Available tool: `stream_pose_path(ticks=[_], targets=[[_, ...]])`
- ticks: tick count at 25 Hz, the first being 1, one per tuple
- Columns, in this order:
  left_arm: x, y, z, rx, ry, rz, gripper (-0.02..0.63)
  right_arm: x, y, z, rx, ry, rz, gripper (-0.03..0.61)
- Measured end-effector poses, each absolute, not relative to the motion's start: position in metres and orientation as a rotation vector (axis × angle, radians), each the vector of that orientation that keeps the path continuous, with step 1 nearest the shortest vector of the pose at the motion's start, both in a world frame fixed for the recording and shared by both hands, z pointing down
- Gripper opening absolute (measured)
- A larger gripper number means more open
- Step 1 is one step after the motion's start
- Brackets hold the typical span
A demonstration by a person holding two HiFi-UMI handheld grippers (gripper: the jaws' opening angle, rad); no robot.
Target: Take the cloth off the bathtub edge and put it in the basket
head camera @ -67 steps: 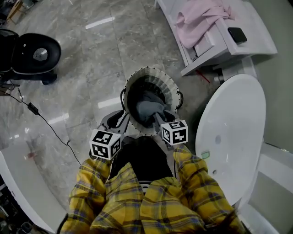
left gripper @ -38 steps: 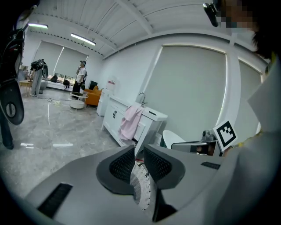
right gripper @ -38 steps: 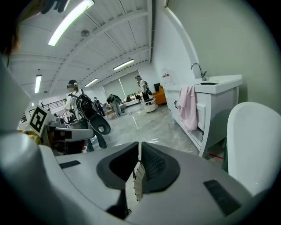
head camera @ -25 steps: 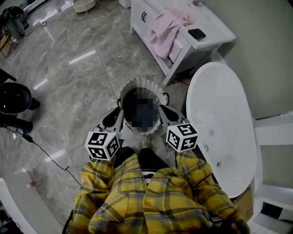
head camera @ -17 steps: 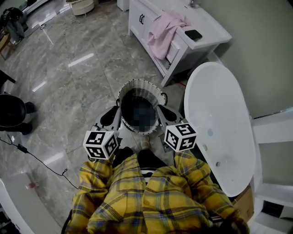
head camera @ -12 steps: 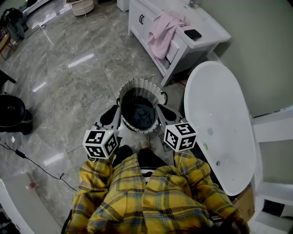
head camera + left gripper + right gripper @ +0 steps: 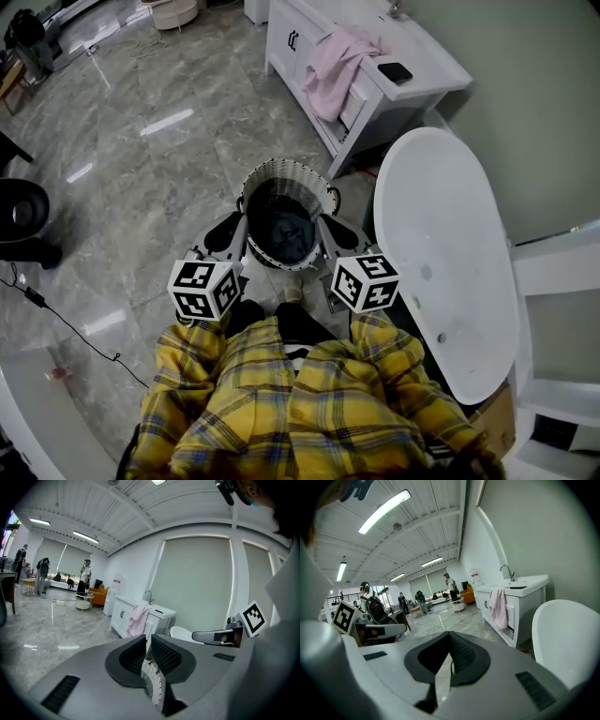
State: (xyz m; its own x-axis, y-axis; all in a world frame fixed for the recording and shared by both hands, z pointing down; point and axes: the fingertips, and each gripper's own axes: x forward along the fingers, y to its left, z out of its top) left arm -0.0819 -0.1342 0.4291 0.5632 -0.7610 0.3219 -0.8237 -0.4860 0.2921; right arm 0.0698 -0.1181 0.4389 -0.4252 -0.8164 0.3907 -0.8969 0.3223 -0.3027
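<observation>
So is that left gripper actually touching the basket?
Touching. The left gripper view shows the left gripper closed on the basket, with its woven white rim pinched between the pads.

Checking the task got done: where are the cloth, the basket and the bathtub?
cloth (image 7: pixel 281 234), head view, middle of the crumpled fabric.
basket (image 7: pixel 286 168), head view, far rim.
bathtub (image 7: pixel 441 234), head view, bare inner surface.
</observation>
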Motion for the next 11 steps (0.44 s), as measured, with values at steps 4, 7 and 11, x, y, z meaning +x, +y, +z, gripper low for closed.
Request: stream_pose_path(ticks=[4,7,11], targets=[[-0.084,-0.129,0.427,2.388,-1.293,0.212,0.048,0.07,-0.114,0.436,1.589,-2.42,0.719,0.026],[-0.086,-0.127,0.424,2.393,-1.297,0.215,0.048,0.069,-0.115,0.434,1.604,-2.42,0.724,0.026],[-0.088,-0.12,0.426,2.374,-1.306,0.199,0.048,0.069,-0.11,0.433,1.599,-2.411,0.718,0.026]])
